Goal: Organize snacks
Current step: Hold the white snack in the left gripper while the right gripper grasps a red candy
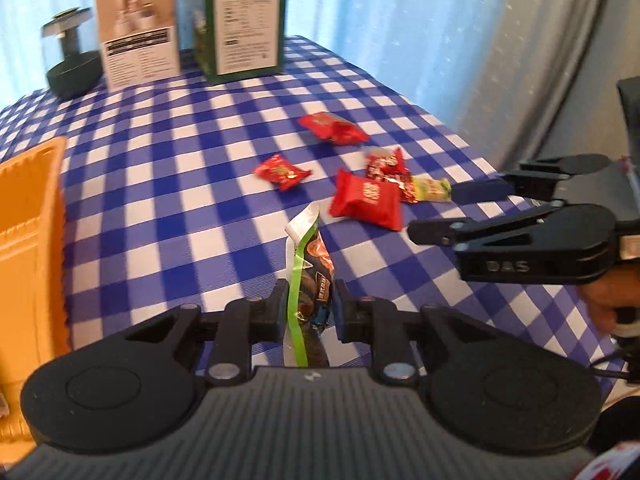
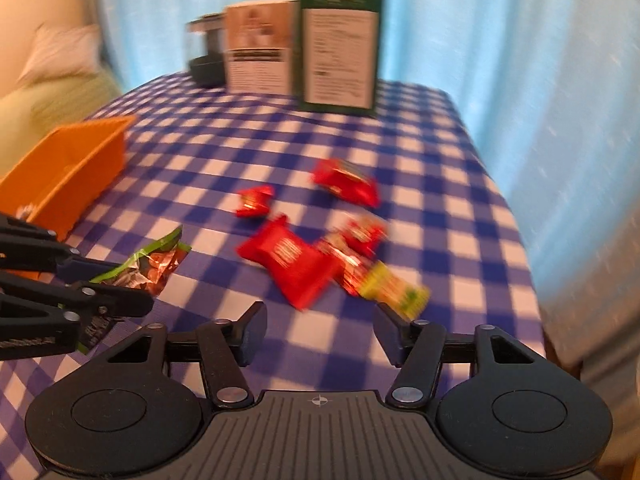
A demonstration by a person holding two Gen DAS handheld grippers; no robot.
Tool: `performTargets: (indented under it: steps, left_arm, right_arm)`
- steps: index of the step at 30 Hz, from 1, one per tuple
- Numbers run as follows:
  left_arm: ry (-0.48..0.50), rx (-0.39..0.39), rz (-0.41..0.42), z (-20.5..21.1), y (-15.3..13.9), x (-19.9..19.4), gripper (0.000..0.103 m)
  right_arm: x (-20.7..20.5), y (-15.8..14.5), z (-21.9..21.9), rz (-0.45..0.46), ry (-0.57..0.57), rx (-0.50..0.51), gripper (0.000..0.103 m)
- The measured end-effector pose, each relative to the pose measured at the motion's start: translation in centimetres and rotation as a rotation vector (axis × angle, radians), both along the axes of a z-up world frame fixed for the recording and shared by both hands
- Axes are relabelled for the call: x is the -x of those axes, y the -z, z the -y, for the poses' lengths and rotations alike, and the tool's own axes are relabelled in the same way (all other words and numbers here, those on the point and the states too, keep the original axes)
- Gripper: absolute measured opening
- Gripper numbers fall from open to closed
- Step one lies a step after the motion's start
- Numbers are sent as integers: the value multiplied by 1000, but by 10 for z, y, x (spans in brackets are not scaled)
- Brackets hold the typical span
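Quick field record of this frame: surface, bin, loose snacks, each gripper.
surface: checked tablecloth, blue and white
bin: orange bin, at the cloth's left edge
loose snacks: red square packet, several smaller red packets, yellow-green packet
left gripper: shut on green-edged snack packet
right gripper: open, nothing between the jaws, near the loose pile

Blue curtain [image 1: 380, 8], checked tablecloth [image 1: 180, 200]

"DAS" on right gripper [image 1: 430, 210]

You've got matt checked cloth [image 1: 180, 200], glossy foil snack wrappers [image 1: 366, 200], matt black plastic gripper fingers [image 1: 276, 308], smooth orange plastic bin [image 2: 68, 168]
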State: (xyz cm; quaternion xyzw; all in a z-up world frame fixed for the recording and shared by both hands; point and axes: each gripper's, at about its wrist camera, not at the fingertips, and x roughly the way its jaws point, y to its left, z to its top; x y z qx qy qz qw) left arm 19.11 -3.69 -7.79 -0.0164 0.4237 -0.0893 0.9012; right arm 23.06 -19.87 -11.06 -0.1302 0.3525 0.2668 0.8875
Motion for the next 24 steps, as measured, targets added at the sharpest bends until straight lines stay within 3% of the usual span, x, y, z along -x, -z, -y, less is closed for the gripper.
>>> performTargets:
  steps: [6, 12, 16, 20, 24]
  left_arm:
    - [-43, 21, 10, -15, -4, 4, 20]
    - [-46, 37, 8, -19, -5, 4, 20]
    - [-54, 44, 4, -21, -5, 5, 20]
    - [-65, 49, -2, -23, -4, 6, 20]
    - [-75, 59, -1, -24, -7, 12, 20]
  right_arm:
    - [-20, 14, -32, 87, -121, 101, 48]
    - [-27, 29, -51, 111, -206, 207, 44]
    - [-29, 31, -55, 83, -181, 218, 32]
    - [-24, 24, -52, 44, -114, 191, 27]
    - [-15, 10, -42, -23, -15, 99, 26]
